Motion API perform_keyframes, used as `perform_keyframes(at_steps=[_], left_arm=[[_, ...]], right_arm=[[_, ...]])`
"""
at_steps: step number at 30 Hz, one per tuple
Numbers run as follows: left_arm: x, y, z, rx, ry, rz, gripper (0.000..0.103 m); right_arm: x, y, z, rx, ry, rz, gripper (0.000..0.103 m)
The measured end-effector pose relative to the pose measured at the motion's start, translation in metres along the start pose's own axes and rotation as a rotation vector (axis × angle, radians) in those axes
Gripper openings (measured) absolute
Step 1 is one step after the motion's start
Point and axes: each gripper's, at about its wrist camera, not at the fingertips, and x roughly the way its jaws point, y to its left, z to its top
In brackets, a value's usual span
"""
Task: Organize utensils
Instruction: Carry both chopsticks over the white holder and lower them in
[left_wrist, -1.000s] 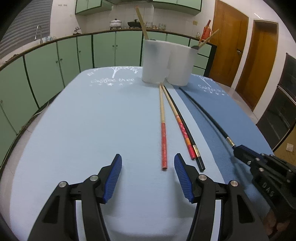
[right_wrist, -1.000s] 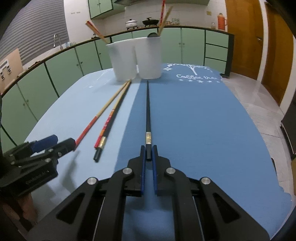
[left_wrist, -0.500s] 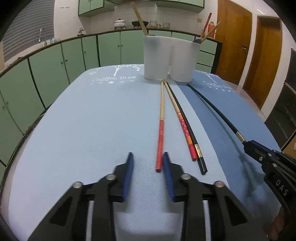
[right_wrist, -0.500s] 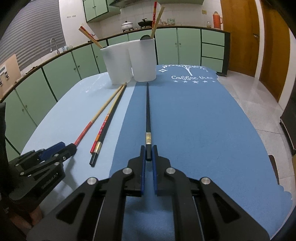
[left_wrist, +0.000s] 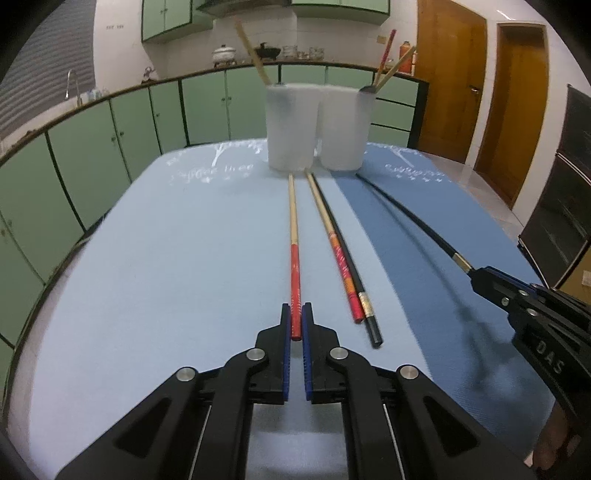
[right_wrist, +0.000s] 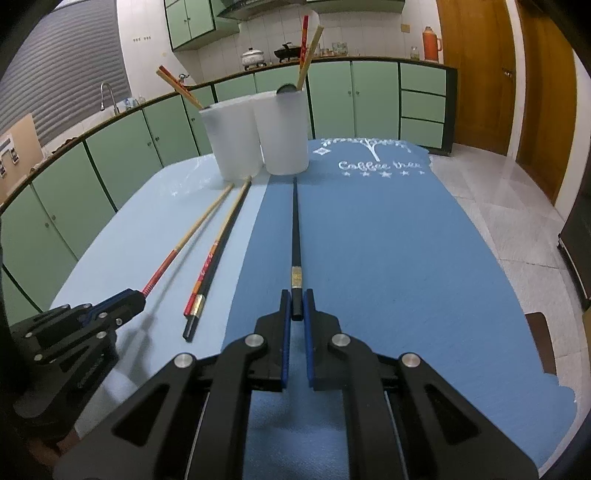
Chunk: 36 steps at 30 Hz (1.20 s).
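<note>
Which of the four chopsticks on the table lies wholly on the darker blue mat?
The black chopstick held in the right gripper. The other three lie on the lighter mat, left of it, one in the left gripper.

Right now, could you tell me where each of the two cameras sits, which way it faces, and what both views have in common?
Left wrist: on the left gripper, looking down its fingers across the table at the white holders; fingers just closed on the red-ended chopstick.
Right wrist: on the right gripper, facing the same holders; shut on the black chopstick.
Shared: holders, the loose chopstick pair, both held chopsticks, each other's gripper, green cabinets.
</note>
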Motion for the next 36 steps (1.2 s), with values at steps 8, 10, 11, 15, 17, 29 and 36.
perform_keyframes(at_steps=[8, 10, 11, 15, 17, 29, 36], left_arm=[[-0.032, 0.004, 0.022, 0.003, -0.057, -0.019, 0.005], [-0.042, 0.006, 0.03, 0.004, -0.084, -0.022, 0.005], [-0.047, 0.006, 0.035, 0.006, -0.098, -0.024, 0.006], [-0.064, 0.008, 0.05, 0.011, -0.151, -0.029, 0.005], [-0.071, 0.007, 0.058, 0.014, -0.177, -0.031, 0.005], [-0.092, 0.015, 0.108, -0.009, -0.272, -0.085, 0.005], [-0.089, 0.019, 0.135, -0.009, -0.287, -0.109, 0.005]], right_arm=[[-0.024, 0.001, 0.02, -0.026, -0.081, 0.001, 0.006], [-0.031, 0.002, 0.028, -0.033, -0.108, 0.004, 0.006], [-0.034, 0.002, 0.031, -0.033, -0.117, 0.007, 0.006], [-0.047, 0.001, 0.046, -0.036, -0.16, 0.023, 0.006], [-0.052, 0.0, 0.054, -0.031, -0.174, 0.035, 0.006], [-0.077, -0.006, 0.116, -0.032, -0.224, 0.1, 0.006], [-0.072, -0.008, 0.154, -0.019, -0.172, 0.158, 0.006]])
